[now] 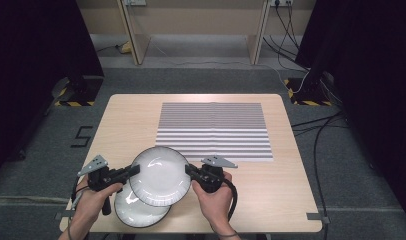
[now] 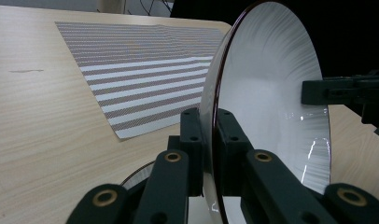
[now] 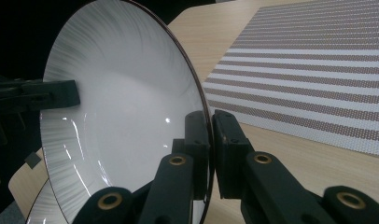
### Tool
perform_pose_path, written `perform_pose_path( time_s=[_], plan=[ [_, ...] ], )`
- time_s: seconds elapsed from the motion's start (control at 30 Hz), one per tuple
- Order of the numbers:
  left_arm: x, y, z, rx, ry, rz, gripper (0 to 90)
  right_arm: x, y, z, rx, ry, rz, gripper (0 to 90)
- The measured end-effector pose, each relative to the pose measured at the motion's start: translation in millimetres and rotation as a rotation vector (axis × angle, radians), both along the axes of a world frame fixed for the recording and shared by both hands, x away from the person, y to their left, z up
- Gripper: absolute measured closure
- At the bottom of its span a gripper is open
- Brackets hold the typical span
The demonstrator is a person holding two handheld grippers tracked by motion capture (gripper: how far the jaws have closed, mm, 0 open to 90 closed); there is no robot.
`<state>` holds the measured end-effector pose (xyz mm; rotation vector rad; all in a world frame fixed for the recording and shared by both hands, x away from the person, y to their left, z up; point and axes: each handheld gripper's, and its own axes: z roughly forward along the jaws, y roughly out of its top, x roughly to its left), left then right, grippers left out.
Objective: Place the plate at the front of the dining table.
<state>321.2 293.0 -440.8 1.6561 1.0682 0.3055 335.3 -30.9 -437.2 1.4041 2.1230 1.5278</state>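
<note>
Glossy white glazed plate [image 1: 160, 176] with a fine ribbed rim, reflecting light. Matt black plastic tongs [image 2: 208, 140] with brass-coloured rivets. Smooth pale wood-grain table [image 1: 286, 175]. Flat, matt striped mat [image 1: 213, 131], finely dotted like woven cloth.

The high view looks forward and down from above the near edge of the table [image 1: 286, 165], taking in the whole top. Each gripper view sits low and very close, looking along its own fingers. All three views share the upper plate [image 1: 160, 175] and the striped mat [image 1: 213, 131].
</note>
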Motion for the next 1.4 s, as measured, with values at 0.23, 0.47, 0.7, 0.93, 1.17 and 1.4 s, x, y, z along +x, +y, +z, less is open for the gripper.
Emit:
perform_pose_path(
  time_s=[0.23,0.47,0.7,0.93,1.17,1.4],
  plan=[
    [2.9,-5.0,1.5,0.000,-0.003,-0.006,83.0,0.7,-3.9,2.5,-0.008,-0.006,-0.009,84.9],
    [6.9,-9.8,3.6,0.003,-0.006,-0.016,83.1,2.0,-9.2,4.1,-0.008,-0.008,-0.014,84.9],
    [8.8,-12.9,6.0,0.005,-0.013,-0.019,83.0,2.9,-12.0,5.8,-0.008,-0.016,-0.019,84.9],
    [11.3,-17.1,6.8,0.000,-0.016,-0.020,83.0,4.1,-15.4,8.6,-0.011,-0.026,-0.030,84.7],
    [13.9,-21.6,7.6,0.001,-0.013,-0.028,83.0,4.9,-19.5,11.4,-0.018,-0.030,-0.036,84.6],
    [16.5,-25.9,8.6,0.003,-0.015,-0.033,83.0,5.3,-23.4,11.3,-0.017,-0.032,-0.044,84.6]
  ],
)
